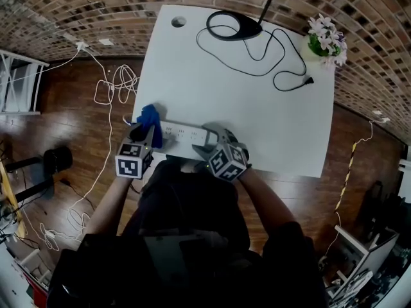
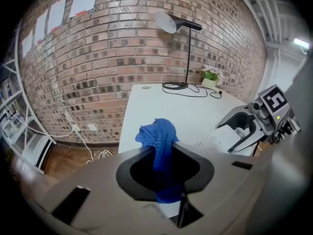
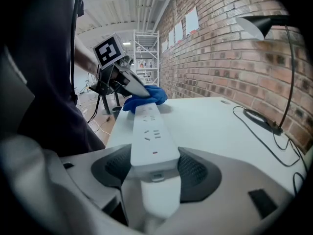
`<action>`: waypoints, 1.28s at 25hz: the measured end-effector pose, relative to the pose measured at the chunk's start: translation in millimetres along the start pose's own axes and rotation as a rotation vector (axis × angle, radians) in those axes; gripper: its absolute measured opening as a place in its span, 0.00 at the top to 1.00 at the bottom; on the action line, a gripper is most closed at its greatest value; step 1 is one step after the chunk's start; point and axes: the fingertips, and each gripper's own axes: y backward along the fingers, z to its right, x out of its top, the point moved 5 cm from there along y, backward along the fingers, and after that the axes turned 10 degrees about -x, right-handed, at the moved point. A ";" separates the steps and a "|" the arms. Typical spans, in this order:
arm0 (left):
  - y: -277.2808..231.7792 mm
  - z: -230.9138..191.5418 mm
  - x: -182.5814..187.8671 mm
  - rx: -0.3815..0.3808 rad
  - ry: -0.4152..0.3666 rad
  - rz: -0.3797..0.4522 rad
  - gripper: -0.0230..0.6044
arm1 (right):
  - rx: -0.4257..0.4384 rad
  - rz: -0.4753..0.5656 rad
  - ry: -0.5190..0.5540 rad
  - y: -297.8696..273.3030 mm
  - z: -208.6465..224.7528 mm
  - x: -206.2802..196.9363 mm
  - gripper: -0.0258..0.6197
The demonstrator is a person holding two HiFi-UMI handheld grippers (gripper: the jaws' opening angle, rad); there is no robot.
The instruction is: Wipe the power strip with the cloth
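A white power strip (image 1: pixel 183 133) lies along the near left edge of the white table (image 1: pixel 244 101). My right gripper (image 1: pixel 207 143) is shut on its right end; in the right gripper view the strip (image 3: pixel 150 136) runs out from between the pads (image 3: pixel 198 173). My left gripper (image 1: pixel 146 132) is shut on a blue cloth (image 1: pixel 149 116) at the strip's left end. The left gripper view has the cloth (image 2: pixel 159 138) bunched between the jaws and sticking up past them. From the right gripper view the cloth (image 3: pixel 144 94) rests on the strip's far end.
A black lamp base (image 1: pixel 232 25) and its loose black cable (image 1: pixel 282 63) lie at the table's far side, with a flower pot (image 1: pixel 326 40) at the far right corner. White cables (image 1: pixel 109 88) trail on the wooden floor to the left. A brick wall stands behind.
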 end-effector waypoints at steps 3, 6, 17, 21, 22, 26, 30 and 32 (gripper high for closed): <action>-0.4 0.6 -0.9 -0.019 0.016 0.013 0.84 | 0.006 -0.007 -0.003 -0.5 0.1 -0.5 0.50; 0.0 0.8 -2.3 -0.021 0.025 0.033 0.84 | 0.006 -0.012 -0.006 -0.9 0.1 -0.2 0.50; 3.3 2.3 -5.2 -0.003 0.019 0.123 0.84 | -0.001 -0.009 -0.009 -1.7 0.7 2.4 0.50; 1.0 18.5 -6.9 -0.005 -0.064 0.121 0.85 | 0.001 -0.014 -0.010 -0.5 -1.0 0.1 0.50; -0.7 23.8 -6.5 -0.004 -0.095 0.115 0.85 | 0.001 -0.014 -0.010 -0.9 -0.7 0.2 0.50; -4.8 33.2 -4.5 -0.040 -0.100 0.089 0.85 | -0.002 -0.010 -0.010 -0.4 -0.3 0.5 0.50; -10.2 52.9 -3.0 -0.107 -0.145 0.061 0.85 | 0.000 -0.009 -0.008 -0.5 -1.2 1.4 0.50; -15.3 65.7 -1.1 -0.139 -0.169 0.051 0.85 | -0.002 -0.007 -0.006 -1.1 -0.8 1.8 0.50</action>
